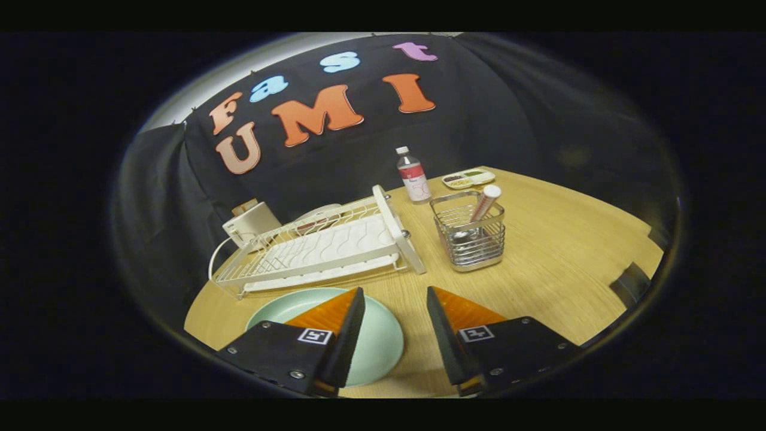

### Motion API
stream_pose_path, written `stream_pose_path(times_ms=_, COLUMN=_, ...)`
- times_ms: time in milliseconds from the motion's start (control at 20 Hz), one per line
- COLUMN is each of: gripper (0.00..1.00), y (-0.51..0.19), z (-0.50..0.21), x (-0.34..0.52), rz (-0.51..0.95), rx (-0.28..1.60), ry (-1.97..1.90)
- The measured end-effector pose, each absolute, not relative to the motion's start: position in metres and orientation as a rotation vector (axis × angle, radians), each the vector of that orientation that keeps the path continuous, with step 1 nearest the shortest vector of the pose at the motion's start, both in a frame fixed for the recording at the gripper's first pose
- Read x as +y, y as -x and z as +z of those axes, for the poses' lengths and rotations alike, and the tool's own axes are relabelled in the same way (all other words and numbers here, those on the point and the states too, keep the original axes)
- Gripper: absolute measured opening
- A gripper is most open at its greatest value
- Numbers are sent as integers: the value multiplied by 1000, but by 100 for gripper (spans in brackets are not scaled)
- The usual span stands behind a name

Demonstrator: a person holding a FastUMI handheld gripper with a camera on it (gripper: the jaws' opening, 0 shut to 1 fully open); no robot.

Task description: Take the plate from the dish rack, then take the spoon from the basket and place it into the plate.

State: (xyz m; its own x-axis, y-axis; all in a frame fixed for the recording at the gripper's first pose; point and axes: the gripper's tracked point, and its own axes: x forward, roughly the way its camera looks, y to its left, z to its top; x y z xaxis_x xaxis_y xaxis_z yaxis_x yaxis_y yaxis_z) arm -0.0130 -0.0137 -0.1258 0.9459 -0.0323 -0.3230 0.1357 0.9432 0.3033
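Wooden surface [556,257] carries pale green round plate [383,341] beneath open, empty jaws [395,335]; white wire dish rack [323,245], steel wire basket [473,239] beyond.

1. The hand-held gripper [395,299] holds nothing, its fingers spread wide; one finger [341,335] covers part of the plate [383,341] at the desk's [556,263] near edge.
2. The spoon [462,234] sits inside the wire basket [470,239]; its bowl is blurred behind the wires.
3. A pale round thing [317,215] behind the dish rack [323,245] is half hidden by its bars.
4. The bottle [413,175] label is too small to read.
5. The small tray [468,178] at the far edge holds unclear contents.
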Motion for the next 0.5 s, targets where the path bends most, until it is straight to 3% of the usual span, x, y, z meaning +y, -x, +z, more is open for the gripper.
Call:
stream_pose_path(times_ms=300, gripper=92, y=19, z=-110, x=-73, rz=-185, rx=238, ry=-198)
stream_pose_path(times_ms=500, gripper=97, y=17, z=-92, x=-110, rz=-259, rx=150, ry=-98)
